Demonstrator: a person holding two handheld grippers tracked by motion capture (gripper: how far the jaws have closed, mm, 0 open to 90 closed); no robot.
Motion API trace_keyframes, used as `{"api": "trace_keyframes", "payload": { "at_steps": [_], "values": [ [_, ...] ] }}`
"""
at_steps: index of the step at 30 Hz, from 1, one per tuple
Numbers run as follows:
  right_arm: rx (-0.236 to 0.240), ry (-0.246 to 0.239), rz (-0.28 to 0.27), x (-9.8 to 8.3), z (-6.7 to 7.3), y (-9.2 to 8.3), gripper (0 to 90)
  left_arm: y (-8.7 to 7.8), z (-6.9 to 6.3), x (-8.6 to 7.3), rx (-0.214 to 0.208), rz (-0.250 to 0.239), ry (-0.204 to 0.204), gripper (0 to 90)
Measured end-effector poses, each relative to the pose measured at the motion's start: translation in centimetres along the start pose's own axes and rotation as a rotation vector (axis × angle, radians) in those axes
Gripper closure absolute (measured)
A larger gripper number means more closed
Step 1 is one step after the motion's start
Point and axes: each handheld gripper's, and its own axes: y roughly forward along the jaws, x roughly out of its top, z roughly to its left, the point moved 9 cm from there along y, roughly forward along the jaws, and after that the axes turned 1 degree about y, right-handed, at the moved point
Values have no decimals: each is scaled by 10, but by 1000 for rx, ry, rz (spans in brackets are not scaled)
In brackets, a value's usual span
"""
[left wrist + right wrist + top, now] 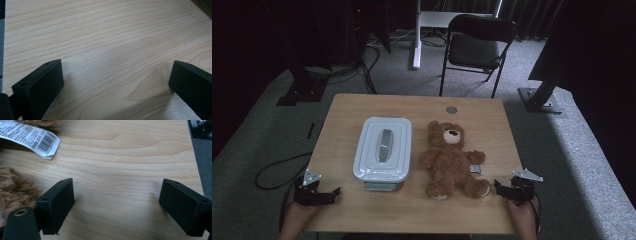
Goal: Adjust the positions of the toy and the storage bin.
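A brown teddy bear point(451, 159) lies on its back in the middle right of the wooden table point(362, 107). Left of it stands a pale blue box with a handled lid point(383, 150). My left gripper point(323, 194) rests at the front left corner, open over bare wood point(116, 67). My right gripper point(508, 190) sits at the front right, just right of the bear's foot, also open with nothing between its jaws point(117, 183). In the right gripper view the bear's fur point(12, 188) is beside the left jaw, and its white barcode tag point(30, 136) lies farther off.
A black folding chair point(477, 47) stands beyond the table's far edge. A small round grommet point(451, 109) is set in the table near the back. The table's right edge and grey carpet point(203, 165) are close to the right gripper.
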Motion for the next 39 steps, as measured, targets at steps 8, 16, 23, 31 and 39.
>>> {"api": "trace_keyframes", "payload": {
  "at_steps": [8, 16, 23, 31, 39],
  "values": [
    [-5, 5, 32, -3, 2, -4, 124, 0, 0, 0, 0, -1, -1, 5],
    [1, 38, 62, -5, -2, -10, 135, 1, 0, 1, -4, 0, 3, 5],
    [17, 47, 58, 0, 2, -17, 137, 1, 0, 1, -5, -1, 4, 4],
    [36, 67, -5, 28, 17, -36, 142, 1, 0, 1, -2, 0, 3, 5],
    [110, 32, -59, 53, 50, -48, 142, 1, 0, 1, -3, -1, 3, 5]
  ]
}}
